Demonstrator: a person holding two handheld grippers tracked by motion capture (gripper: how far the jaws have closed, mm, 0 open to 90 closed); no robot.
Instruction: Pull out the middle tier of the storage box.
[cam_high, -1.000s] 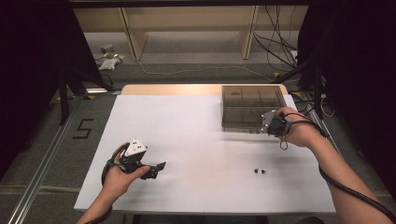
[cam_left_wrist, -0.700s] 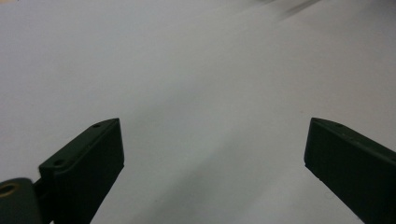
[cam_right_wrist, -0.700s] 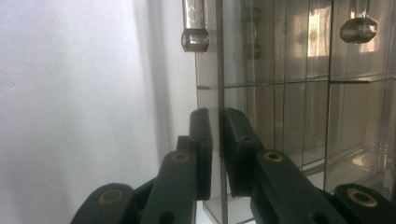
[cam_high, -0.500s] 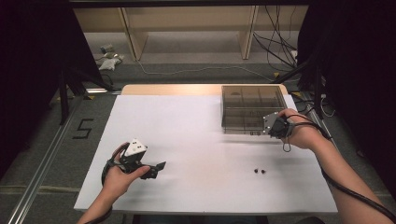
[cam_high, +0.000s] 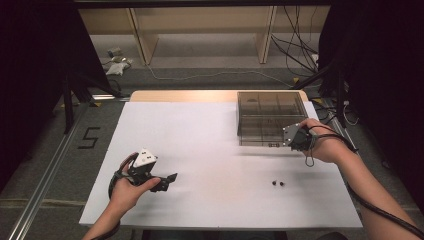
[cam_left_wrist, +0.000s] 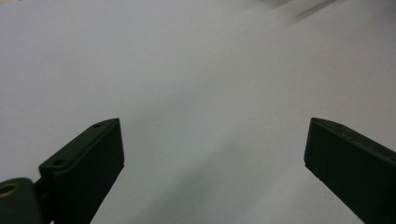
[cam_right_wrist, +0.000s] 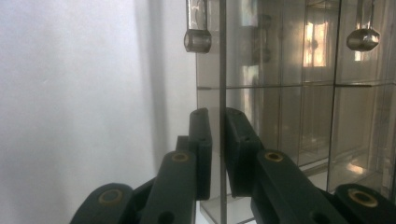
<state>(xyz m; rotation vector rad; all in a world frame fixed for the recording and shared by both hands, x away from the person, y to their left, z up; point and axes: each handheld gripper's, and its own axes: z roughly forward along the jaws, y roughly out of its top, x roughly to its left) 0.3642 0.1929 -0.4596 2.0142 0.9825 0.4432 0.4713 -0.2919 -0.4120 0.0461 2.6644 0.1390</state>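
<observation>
Left hand-held gripper (cam_left_wrist: 212, 154) agape, right hand-held gripper (cam_right_wrist: 218, 140) clamped

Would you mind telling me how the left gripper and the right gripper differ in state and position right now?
The left gripper has its jaws spread wide over bare white table; the right gripper is closed on the thin front edge of the smoky compartment box. The left holds nothing and sits near the table's front; the right sits farther back. Both have black jaws.

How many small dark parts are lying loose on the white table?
2: the small dark parts lie side by side near the table's front right, in front of the smoky compartment box. Others may sit unseen inside the box.
</observation>
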